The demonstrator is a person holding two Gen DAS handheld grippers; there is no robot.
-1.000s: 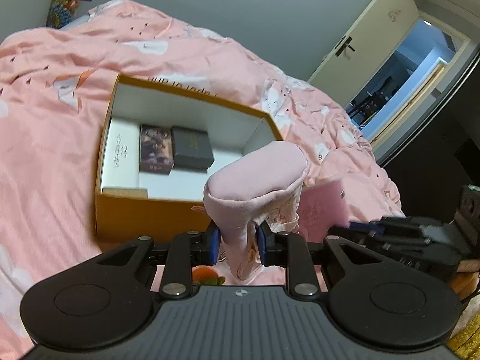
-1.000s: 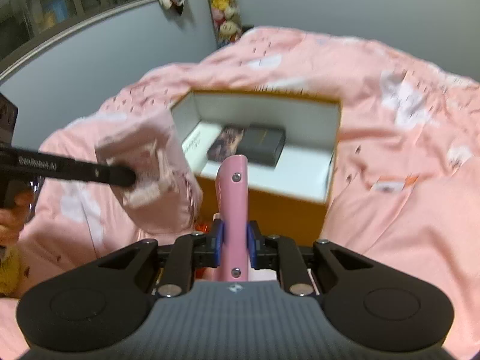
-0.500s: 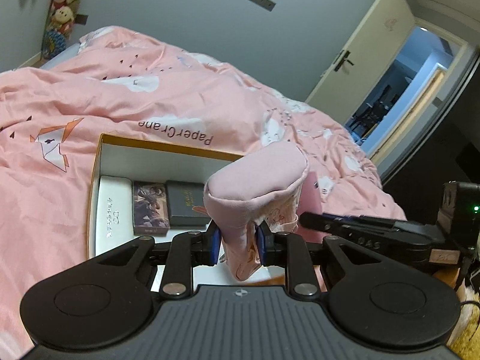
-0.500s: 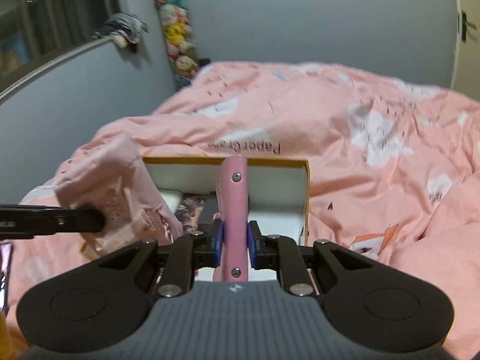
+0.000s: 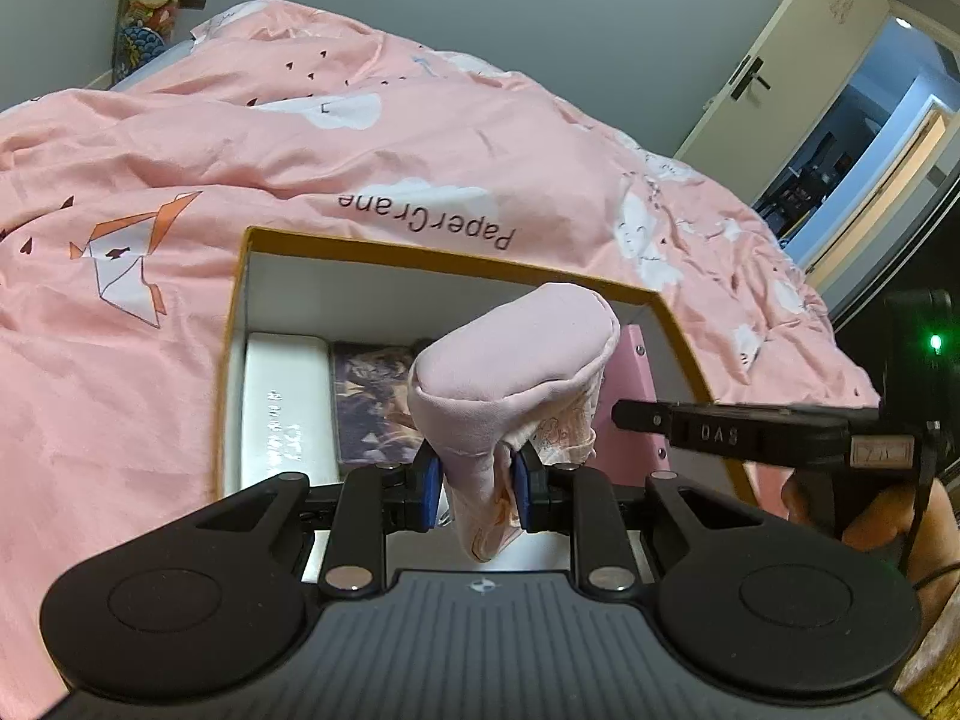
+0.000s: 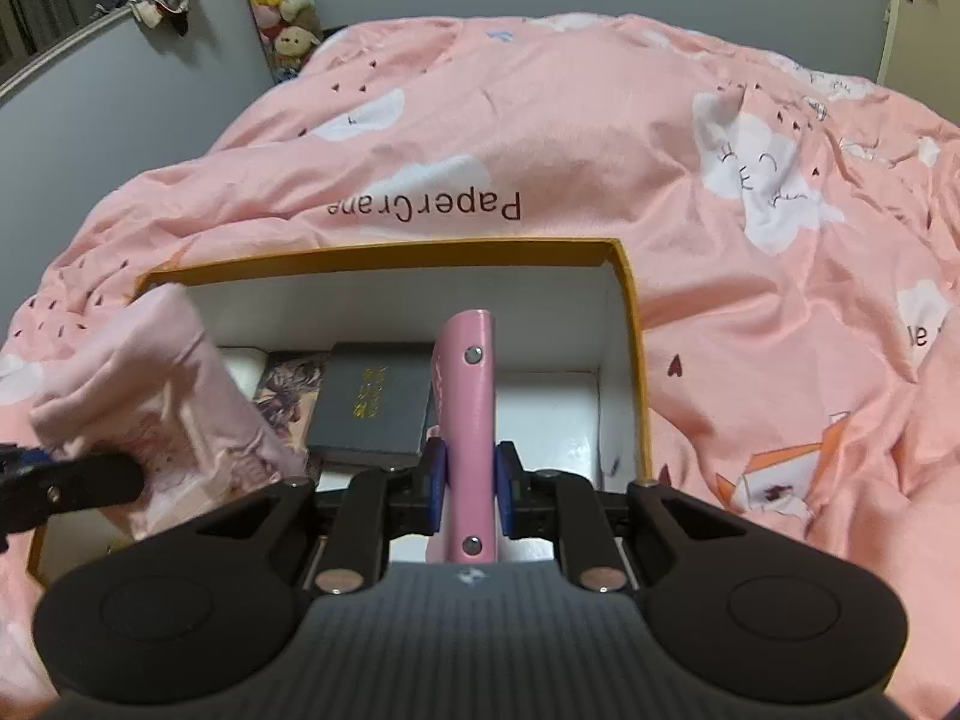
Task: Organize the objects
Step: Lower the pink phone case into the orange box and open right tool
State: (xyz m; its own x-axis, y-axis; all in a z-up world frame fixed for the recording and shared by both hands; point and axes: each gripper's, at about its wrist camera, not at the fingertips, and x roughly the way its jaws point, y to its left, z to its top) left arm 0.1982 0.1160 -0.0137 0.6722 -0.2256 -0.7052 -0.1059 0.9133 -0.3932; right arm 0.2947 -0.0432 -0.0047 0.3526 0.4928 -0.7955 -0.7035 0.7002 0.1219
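- Evidently, the placing step is in hand: two things are carried over the open orange cardboard box with white inner walls, which lies on the rumpled pink printed duvet.
- A soft, pale pink folded cloth bundle is pinched between the blue pads of the left gripper; the fabric bulges above the jaws and hangs loosely below them, over the near middle of the box.
- A slim, rigid pink case with small metal studs is clamped edge-on and upright by the right gripper, above the right half of the box.
- Already laid in the box are a white oblong box at the left, a flat packet with dark printed artwork beside it, and a matt grey box with gold lettering next to that.
- White floor is seen bare at the right of the box interior, so room for the case is judged to be there.
- For the next move, each thing would have to be lowered further before the jaws are released; the case would probably be laid flat or stood against the right wall.
- The cloth is expected to slump and spread once dropped, so a spot clear of the case is called for.
- Crowding between the two grippers, near each other over the box, is judged the main risk.
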